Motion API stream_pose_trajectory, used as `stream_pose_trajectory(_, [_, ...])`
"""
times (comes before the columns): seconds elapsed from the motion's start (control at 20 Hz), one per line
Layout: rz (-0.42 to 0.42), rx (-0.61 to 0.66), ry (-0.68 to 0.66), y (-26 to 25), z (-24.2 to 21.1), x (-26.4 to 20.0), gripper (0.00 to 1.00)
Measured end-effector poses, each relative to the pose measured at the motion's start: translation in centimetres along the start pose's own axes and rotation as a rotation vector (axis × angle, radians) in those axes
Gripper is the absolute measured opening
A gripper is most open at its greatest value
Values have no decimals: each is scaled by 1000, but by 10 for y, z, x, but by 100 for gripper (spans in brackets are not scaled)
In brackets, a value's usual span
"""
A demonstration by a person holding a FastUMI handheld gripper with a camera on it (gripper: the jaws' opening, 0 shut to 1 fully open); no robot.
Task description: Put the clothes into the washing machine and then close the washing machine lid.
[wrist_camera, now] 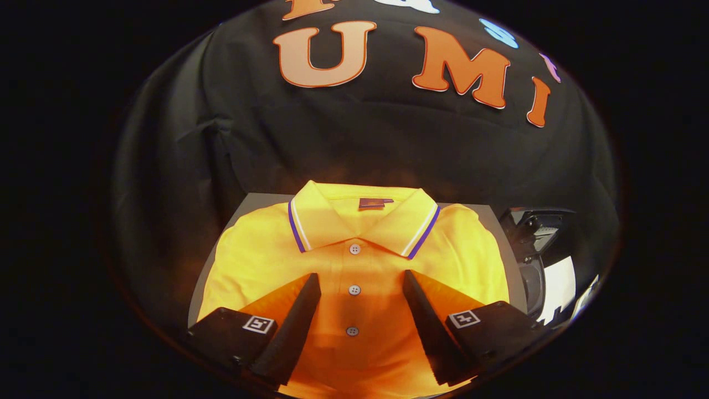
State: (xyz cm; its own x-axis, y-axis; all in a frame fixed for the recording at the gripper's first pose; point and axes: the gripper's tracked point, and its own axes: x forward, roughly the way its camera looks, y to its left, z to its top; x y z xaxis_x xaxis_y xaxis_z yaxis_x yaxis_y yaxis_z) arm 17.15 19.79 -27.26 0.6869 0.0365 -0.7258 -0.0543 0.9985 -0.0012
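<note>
A yellow polo shirt (354,260) lies folded flat on a grey surface (260,198), collar away from me and button placket running between my fingers. The collar has purple and white edge stripes. My gripper (360,282) hovers over the shirt's chest with its fingers wide open, one on each side of the placket buttons, nothing held between them. I cannot tell whether the fingertips touch the cloth. To the right, beyond the grey surface's edge, part of the washing machine (540,244) shows, dark with a white panel below.
Black booth cloth hangs close behind the grey surface and wraps round the left side. The washing machine stands tight against the right edge of the surface.
</note>
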Motion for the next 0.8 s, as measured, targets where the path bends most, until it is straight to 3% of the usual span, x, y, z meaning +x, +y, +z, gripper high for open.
stream_pose_trajectory(0.1, [-8,-6,14,0,1,-1,98])
stream_pose_trajectory(0.25, [15,-18,46,11,-3,4,84])
stream_pose_trajectory(0.3, [23,-14,42,11,-1,3,67])
stream_pose_trajectory(0.4, [31,-12,51,6,0,2,48])
stream_pose_trajectory(0.5, [28,-21,74,6,-2,1,44])
stream_pose_trajectory(0.65, [21,1,64,6,2,-1,15])
stream_pose_trajectory(0.8, [42,11,67,8,0,-1,12])
